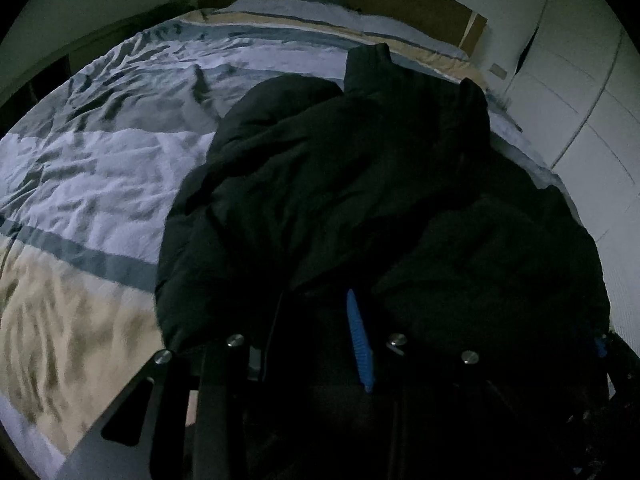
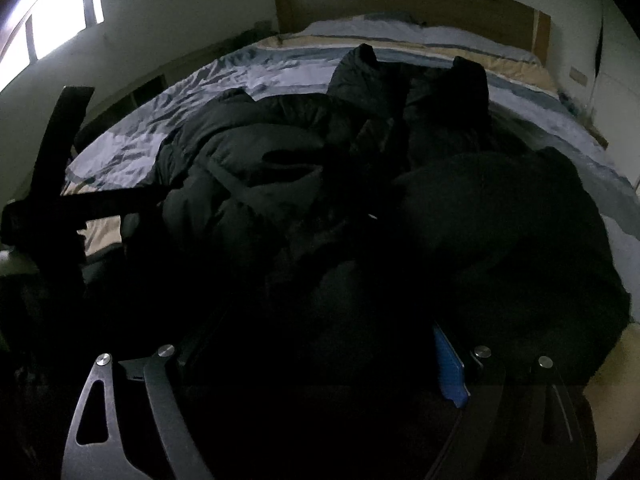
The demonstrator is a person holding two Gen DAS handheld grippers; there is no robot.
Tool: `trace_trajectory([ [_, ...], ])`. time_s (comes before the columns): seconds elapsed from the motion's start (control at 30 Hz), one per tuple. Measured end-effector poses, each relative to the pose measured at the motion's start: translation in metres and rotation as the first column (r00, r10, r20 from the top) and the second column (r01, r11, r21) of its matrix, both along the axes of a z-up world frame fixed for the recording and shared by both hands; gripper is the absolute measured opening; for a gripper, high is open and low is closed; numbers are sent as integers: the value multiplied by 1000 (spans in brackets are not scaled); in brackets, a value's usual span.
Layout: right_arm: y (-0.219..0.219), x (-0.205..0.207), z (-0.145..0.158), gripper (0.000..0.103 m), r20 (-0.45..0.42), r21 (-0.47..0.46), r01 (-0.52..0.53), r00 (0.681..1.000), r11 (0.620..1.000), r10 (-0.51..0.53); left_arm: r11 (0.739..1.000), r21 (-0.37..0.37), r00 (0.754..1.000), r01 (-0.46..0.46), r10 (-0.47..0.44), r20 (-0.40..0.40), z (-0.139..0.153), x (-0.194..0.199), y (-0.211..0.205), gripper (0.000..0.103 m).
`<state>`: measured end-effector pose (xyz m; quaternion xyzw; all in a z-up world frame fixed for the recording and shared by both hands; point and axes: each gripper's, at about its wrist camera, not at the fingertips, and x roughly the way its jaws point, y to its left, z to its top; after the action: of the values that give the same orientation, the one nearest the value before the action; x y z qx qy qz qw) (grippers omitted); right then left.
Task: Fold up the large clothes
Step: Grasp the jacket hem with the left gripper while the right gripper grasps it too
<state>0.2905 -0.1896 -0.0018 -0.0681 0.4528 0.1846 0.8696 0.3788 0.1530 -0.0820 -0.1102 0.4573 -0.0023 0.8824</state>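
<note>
We see a big black coat (image 1: 360, 184) on the bed (image 1: 100, 152). Left tongs (image 1: 316, 340) pinch its edge; right tongs (image 2: 320, 360) we cannot tell.

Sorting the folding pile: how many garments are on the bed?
1: a black puffy jacket spread over the striped bedspread, collar toward the headboard. Dark frames might hide more underneath.

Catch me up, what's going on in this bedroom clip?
A person with a handheld gripper in each hand is working on a black puffer jacket spread on a striped duvet. The left gripper and right gripper are both down at the jacket's near edge. It is too dark to tell whether either one grips fabric. The jacket is rumpled, no neat fold showing yet.
</note>
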Motion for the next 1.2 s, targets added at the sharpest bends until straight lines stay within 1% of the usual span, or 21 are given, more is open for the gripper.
trace_trajectory([
  [0.07,-3,0,2,87,-1,-21,14,1000,1000,-14,1000,1,1000,-15,15,3,6,-9,5,31],
  [0.17,-18,-11,14,87,-6,-4,41,999,999,-41,999,10,999,-38,37,31,20,-23,8,31],
  [0.33,-27,-23,43,87,48,26,31,998,999,-32,999,-10,998,-33,34,62,38,-27,4,31],
  [0.43,-27,-18,61,87,85,35,8,996,999,-11,1000,5,995,4,-5,98,56,-17,-4,31],
  [0.5,-22,-6,69,87,111,38,-21,994,999,17,999,23,993,38,-40,115,67,-2,-11,32],
  [0.57,-15,10,67,87,120,39,-58,991,998,53,997,30,989,76,-79,123,70,16,-18,42],
  [0.63,-5,31,55,87,122,26,-104,987,994,101,991,47,983,126,-131,130,65,34,-28,43],
  [0.67,0,41,44,87,114,16,-125,986,992,122,987,54,979,151,-157,127,60,41,-33,43],
  [0.73,5,56,23,87,90,2,-152,984,988,152,978,65,974,196,-202,102,40,57,-44,43],
  [0.77,6,65,7,87,69,-9,-161,984,987,162,977,73,974,200,-206,92,31,60,-47,44],
  [0.8,6,69,0,87,58,-6,-165,985,986,166,977,80,975,200,-206,81,21,61,-49,44],
  [0.87,0,72,-6,87,35,27,-172,985,985,171,978,84,978,190,-196,73,13,59,-51,46],
  [0.93,-4,74,-3,87,-10,39,-178,984,983,179,979,81,981,185,-189,38,14,59,-52,47],
  [1.03,-9,76,11,87,-89,30,-194,977,981,196,983,65,985,172,-170,-37,25,60,-50,47],
  [1.07,-12,77,16,87,-103,31,-194,975,981,196,984,50,984,170,-166,-67,35,62,-49,47],
  [1.1,-18,80,30,87,-118,34,-187,975,982,189,985,42,983,165,-162,-82,43,63,-46,47],
  [1.13,-23,82,37,87,-122,38,-179,976,983,183,987,38,984,158,-154,-91,54,64,-42,47],
  [1.2,-41,93,65,87,-122,58,-139,982,989,145,988,38,984,152,-147,-97,77,70,-38,47],
])
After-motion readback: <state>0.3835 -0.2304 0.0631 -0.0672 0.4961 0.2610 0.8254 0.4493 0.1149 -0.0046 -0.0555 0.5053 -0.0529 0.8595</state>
